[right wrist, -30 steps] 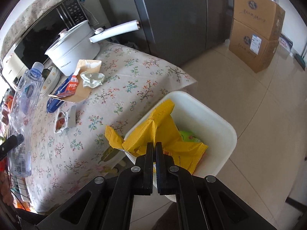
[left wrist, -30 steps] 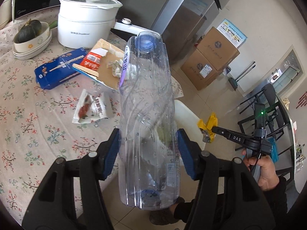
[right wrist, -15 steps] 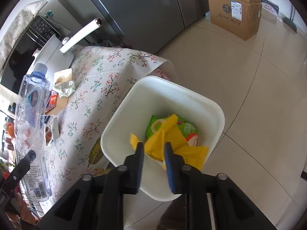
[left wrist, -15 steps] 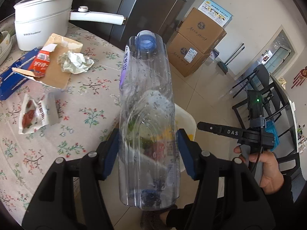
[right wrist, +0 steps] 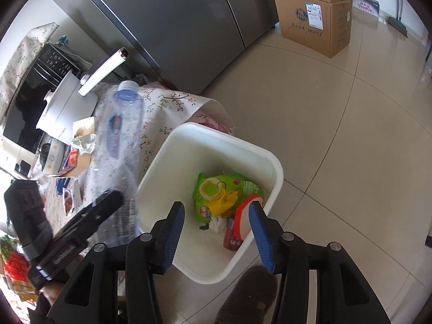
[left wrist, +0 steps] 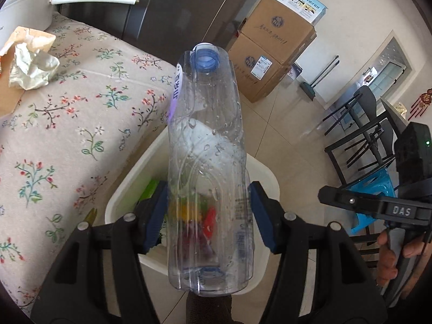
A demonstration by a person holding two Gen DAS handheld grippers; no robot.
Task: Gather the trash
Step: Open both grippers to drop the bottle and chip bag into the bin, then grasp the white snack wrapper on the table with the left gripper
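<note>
The left gripper (left wrist: 208, 213) clamps the empty bottle (left wrist: 208, 145) over the white bin (right wrist: 216, 148) beside the bench, ready to drop, while the right gripper's (right wrist: 216, 232) fingers are opening, empty, above the wrappers inside.

Both wrist views angled steeply down, close above the white bin (left wrist: 266, 174), shared with tablecloth (right wrist: 162, 113)

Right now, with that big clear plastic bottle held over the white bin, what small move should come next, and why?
Probably open the left gripper and let the clear plastic bottle drop. Its blue pads clamp the bottle, whose base hangs over the white plastic bin beside the table. The right gripper, jaws opening with nothing between them, sits above the wrappers already inside, so it should stay clear.
</note>
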